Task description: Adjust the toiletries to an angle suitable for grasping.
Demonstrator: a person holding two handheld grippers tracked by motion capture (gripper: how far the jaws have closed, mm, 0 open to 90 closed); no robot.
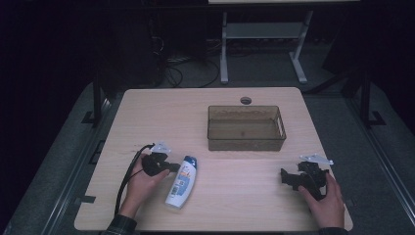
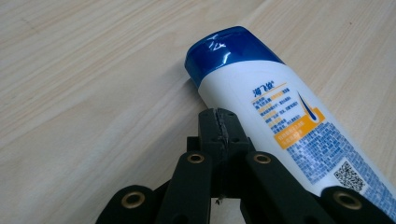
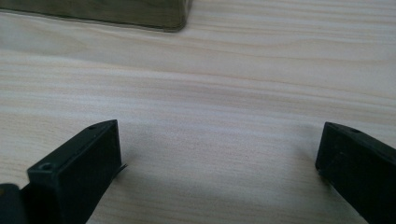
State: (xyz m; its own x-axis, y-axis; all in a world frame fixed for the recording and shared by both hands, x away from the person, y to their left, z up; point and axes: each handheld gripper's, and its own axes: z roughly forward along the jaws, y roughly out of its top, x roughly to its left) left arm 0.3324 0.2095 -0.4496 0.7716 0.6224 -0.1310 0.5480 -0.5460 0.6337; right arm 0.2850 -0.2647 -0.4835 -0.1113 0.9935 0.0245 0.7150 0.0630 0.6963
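Left hand (image 1: 142, 183) entering from the bottom edge of the high view, wrapped around the left gripper (image 1: 172, 167), which points level across the table (image 1: 147, 112) toward the shampoo bottle (image 1: 181, 182). Jaws pressed together with nothing between them, as seen in the left gripper view (image 2: 219, 126). Bottle lying flat on its side near the front left of the table, blue cap (image 2: 226, 49) toward the far side; closed tips just beside, possibly touching, its white flank below the cap. Lower end of the bottle cut off at the frame edge in the left gripper view. Right hand (image 1: 325, 198) at the front right, holding the right gripper (image 1: 286, 177) low over bare wood, jaws spread wide apart and empty. Brown translucent bin (image 1: 246, 128) well apart beyond both grippers; just one corner (image 3: 140, 16) visible in the right gripper view. Surroundings beyond the table dark and hard to make out.
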